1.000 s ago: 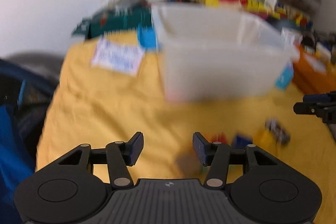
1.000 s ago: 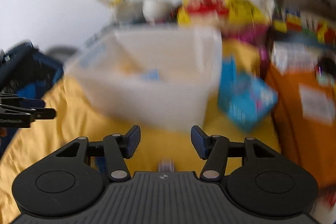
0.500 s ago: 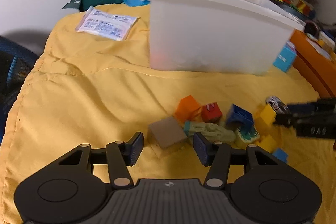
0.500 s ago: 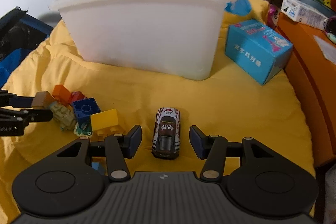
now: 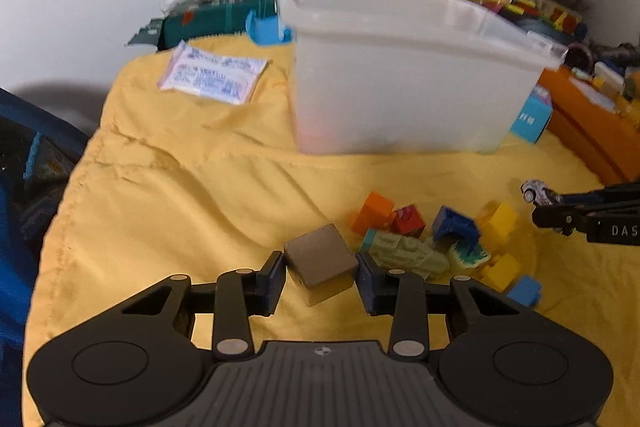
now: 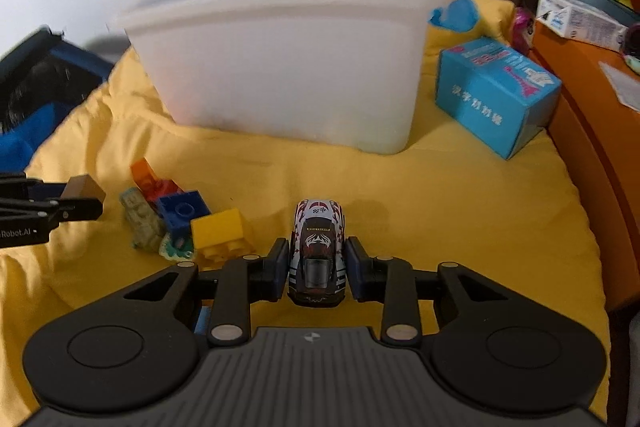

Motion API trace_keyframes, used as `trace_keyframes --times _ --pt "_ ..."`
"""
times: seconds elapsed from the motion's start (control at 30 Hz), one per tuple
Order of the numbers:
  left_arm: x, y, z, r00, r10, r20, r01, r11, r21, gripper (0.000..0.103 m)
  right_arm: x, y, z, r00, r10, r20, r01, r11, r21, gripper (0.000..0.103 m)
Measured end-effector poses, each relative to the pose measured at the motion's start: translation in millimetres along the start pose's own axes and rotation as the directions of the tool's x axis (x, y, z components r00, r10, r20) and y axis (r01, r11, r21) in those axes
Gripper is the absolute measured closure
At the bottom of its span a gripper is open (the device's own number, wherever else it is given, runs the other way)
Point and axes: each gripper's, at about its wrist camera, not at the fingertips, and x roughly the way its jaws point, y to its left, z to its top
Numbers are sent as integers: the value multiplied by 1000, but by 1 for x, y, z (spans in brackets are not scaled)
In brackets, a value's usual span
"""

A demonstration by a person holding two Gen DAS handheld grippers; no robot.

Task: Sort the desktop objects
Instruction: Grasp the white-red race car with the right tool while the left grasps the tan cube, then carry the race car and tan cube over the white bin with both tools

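we close the left gripper (image 5: 320,273) on the brown cube block (image 5: 321,259), pads touching its sides, block pile at 2 o'clock. the right gripper (image 6: 318,269) closes, pinching the small printed toy car (image 6: 318,250) broadside; white plastic bin (image 6: 288,67) at 12.

White bin (image 5: 404,79) blocking ahead
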Motion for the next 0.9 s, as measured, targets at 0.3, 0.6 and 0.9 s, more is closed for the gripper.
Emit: trace_keyframes --times 0.3,0.6,0.9 --pt "-41 -16 30 997 -52 58 53 998 -29 62 -42 11 7 995 51 90 -53 998 23 70" --pt "-69 -34 62 989 -74 128 76 997 -16 62 -97 3 36 978 80 191 -87 996 31 70" --pt "-81 -43 88 982 -77 172 78 997 3 62 -126 -5 63 962 89 258 -93 996 5 70"
